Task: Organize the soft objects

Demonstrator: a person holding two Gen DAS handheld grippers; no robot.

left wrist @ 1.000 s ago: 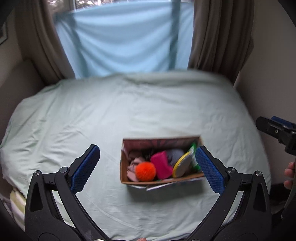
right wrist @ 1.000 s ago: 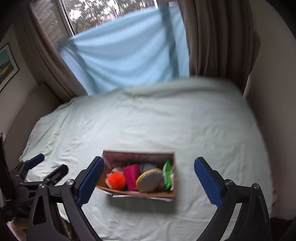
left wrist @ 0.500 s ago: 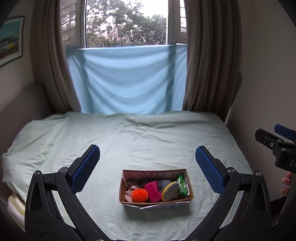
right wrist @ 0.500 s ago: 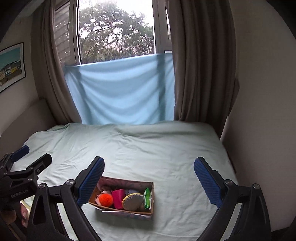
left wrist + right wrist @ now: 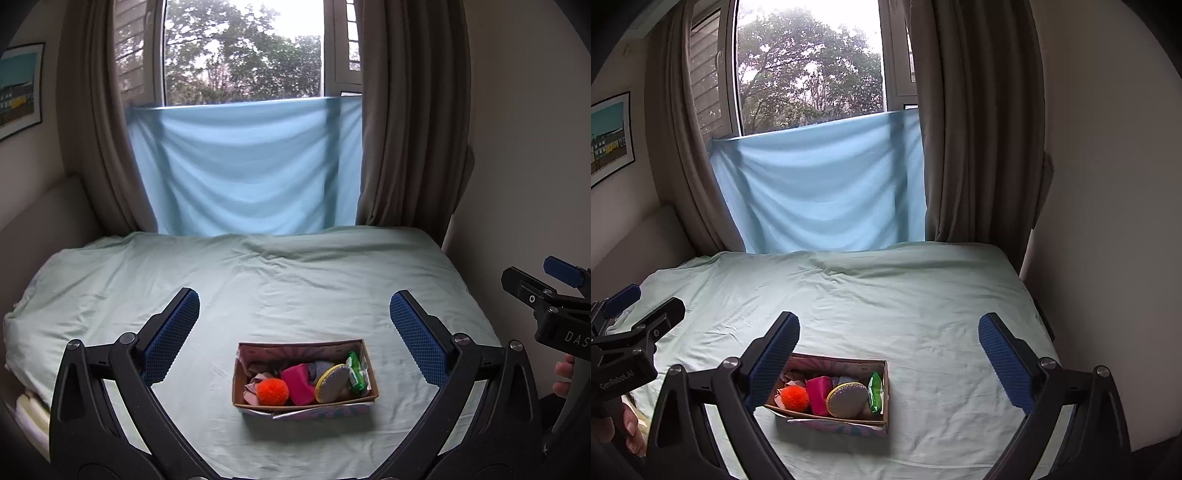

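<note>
Bed (image 5: 295,280) with pale green sheet carries cardboard box (image 5: 305,402); soft objects (image 5: 295,382) lie inside. My left hand-held gripper (image 5: 294,332) and right hand-held gripper (image 5: 888,345) both spread wide, empty, above. I cannot judge stage; I keep approach slow, straight over box.

Bedroom in a home. Bed (image 5: 295,288) with a wrinkled pale green sheet fills most of the floor space, pushed against the window (image 5: 243,51) wall. Brown curtains (image 5: 410,110) hang on both sides of the window, and a light blue cloth (image 5: 243,170) is stretched across its lower part. Trees visible outside. Framed picture (image 5: 20,88) on the left wall, padded headboard (image 5: 631,240) below it. Plain off-white walls (image 5: 1108,221). Daylight only.
</note>
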